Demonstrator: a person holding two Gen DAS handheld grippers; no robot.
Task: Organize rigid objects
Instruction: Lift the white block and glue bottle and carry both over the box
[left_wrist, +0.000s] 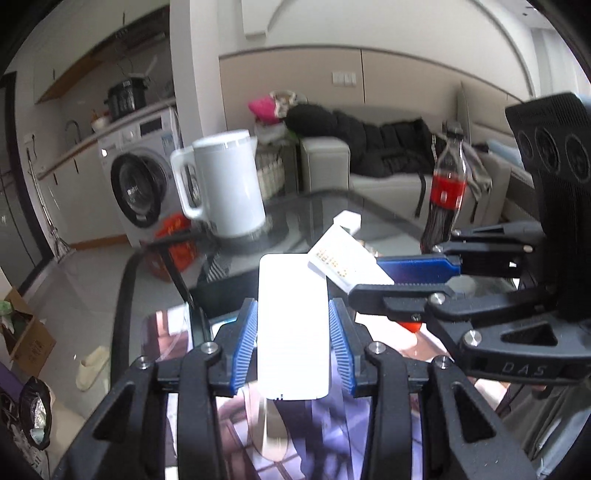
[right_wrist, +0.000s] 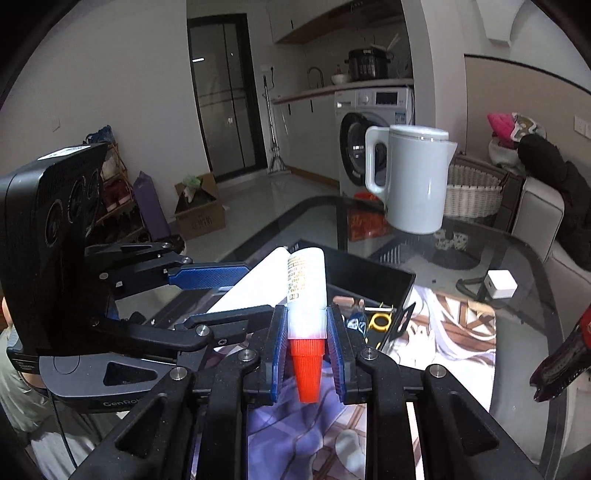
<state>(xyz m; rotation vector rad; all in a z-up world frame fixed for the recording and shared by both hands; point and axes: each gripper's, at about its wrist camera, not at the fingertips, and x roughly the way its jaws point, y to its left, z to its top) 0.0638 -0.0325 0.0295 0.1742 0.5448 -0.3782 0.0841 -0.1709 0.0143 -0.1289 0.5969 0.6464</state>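
Observation:
My left gripper (left_wrist: 292, 325) is shut on a flat white rectangular box (left_wrist: 293, 325), held above the glass table. My right gripper (right_wrist: 307, 332) is shut on a white tube with an orange cap (right_wrist: 306, 295), the cap pointing back toward the camera. The two grippers sit side by side: the right gripper (left_wrist: 406, 277) shows in the left wrist view holding the tube (left_wrist: 343, 260), and the left gripper (right_wrist: 218, 291) shows in the right wrist view with the white box (right_wrist: 255, 284). Both hang over a black open tray (right_wrist: 369, 273) that holds small items.
A white electric kettle (left_wrist: 225, 184) stands on the glass table (left_wrist: 314, 214), also seen in the right wrist view (right_wrist: 413, 181). A cola bottle (left_wrist: 445, 192) stands at the right. A white charger cube (right_wrist: 500, 283) with a cable lies on the glass. A printed mat (right_wrist: 443, 332) covers the near part.

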